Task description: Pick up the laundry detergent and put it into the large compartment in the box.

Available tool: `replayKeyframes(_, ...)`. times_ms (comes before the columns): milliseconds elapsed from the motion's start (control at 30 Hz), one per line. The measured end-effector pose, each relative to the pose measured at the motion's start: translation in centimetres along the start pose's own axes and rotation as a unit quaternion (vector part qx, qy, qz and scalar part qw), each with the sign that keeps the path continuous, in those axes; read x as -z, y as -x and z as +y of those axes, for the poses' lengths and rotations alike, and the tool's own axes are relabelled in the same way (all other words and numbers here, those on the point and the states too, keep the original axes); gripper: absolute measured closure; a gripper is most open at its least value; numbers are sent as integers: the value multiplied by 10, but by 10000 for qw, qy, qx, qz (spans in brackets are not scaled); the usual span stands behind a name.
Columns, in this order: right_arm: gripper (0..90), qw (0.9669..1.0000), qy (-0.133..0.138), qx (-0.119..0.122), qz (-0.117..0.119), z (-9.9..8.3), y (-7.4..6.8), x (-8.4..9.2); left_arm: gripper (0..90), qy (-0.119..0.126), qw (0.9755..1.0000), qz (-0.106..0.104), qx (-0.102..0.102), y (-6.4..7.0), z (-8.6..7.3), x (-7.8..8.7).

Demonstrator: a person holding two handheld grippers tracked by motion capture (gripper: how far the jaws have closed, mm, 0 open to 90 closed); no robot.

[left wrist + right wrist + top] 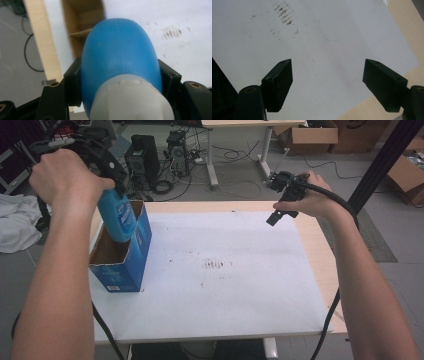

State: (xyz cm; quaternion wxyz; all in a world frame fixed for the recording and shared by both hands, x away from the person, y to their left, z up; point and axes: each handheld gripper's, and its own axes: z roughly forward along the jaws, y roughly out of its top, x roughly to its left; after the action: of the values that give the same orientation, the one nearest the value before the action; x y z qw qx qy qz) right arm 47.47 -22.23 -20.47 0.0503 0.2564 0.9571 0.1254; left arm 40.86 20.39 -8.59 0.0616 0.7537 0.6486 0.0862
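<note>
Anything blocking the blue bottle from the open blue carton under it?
Nothing visible. The left gripper holds the blue plastic bottle with its base over the open-topped blue cardboard carton; the brown inside looks empty.

place: lab/workroom | cues: computer towers (pixel 142 160), floor cables (pixel 235 155), cardboard boxes (pixel 312 135), desk (pixel 235 124)

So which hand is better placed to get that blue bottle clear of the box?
Left, probably: the left gripper is clamped on the blue bottle, right above the open box. The right gripper hangs open across the table.
</note>
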Motion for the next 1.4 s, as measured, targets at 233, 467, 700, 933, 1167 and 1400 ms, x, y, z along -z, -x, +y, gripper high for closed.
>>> replayKeyframes(233,244,10000,-32,-34,-19,1,2,0,378,-23,9993,68,359,-24,-5,-5)
replayKeyframes(467,245,9998,-178,-24,-109,2,2,-4,378,-51,9989,106,446,-29,-4,-19)
replayKeyframes(700,245,9997,-224,-26,-108,2,3,-5,379,-201,9986,56,485,-33,-4,-47)
replayKeyframes(933,244,9996,-252,-24,-102,3,3,-8,379,-405,9980,52,486,-36,-6,-77)
replayKeyframes(1167,246,9997,-235,-7,-89,3,2,-8,379,-598,9969,-46,518,-41,-10,-107)
replayKeyframes(1400,245,9997,-231,-33,-104,1,3,-6,379,-806,9956,-15,481,-39,-12,-130)
